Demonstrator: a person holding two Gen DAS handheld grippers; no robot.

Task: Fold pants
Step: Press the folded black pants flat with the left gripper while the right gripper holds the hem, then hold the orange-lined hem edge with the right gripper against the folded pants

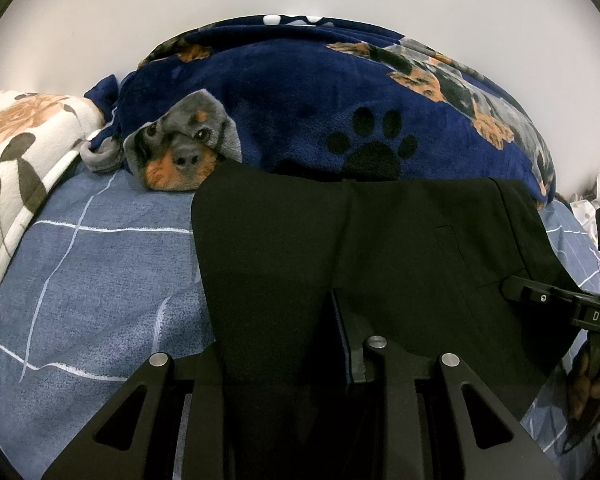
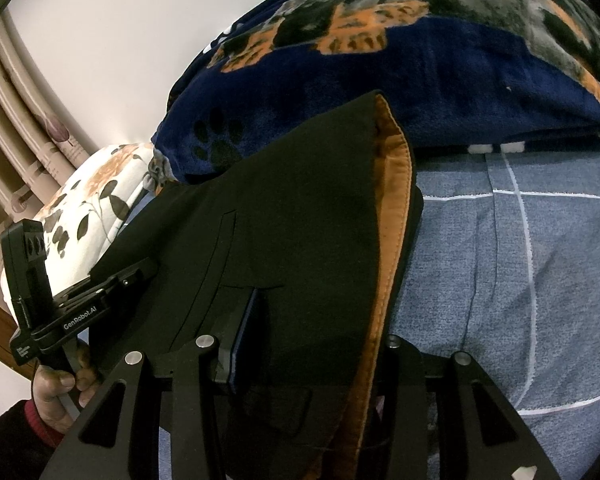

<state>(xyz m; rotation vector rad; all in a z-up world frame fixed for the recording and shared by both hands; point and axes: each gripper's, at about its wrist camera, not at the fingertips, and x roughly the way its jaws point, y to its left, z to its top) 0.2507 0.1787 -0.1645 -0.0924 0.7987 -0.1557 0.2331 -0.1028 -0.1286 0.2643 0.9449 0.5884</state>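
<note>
Black pants (image 1: 284, 240) lie on the bed, their far edge resting against a dog-print blanket. My left gripper (image 1: 284, 320) is shut on the near edge of the cloth. The fabric drapes over its left finger, and only the right finger (image 1: 346, 344) shows. In the right wrist view the pants (image 2: 300, 220) show an orange inner lining (image 2: 392, 208) along a turned-over edge. My right gripper (image 2: 320, 320) is shut on that same garment, with its right finger hidden under the cloth. Each gripper shows in the other's view: the right gripper (image 1: 516, 286) and the left gripper (image 2: 140, 272), both closed on the pants.
A blue checked bedsheet (image 1: 100, 272) covers the bed. A navy dog-print blanket (image 1: 320, 92) is heaped behind the pants, and a floral quilt (image 1: 16, 152) lies at the left. A hand (image 2: 60, 388) holds the left gripper's handle. A curtain (image 2: 24, 120) hangs by the white wall.
</note>
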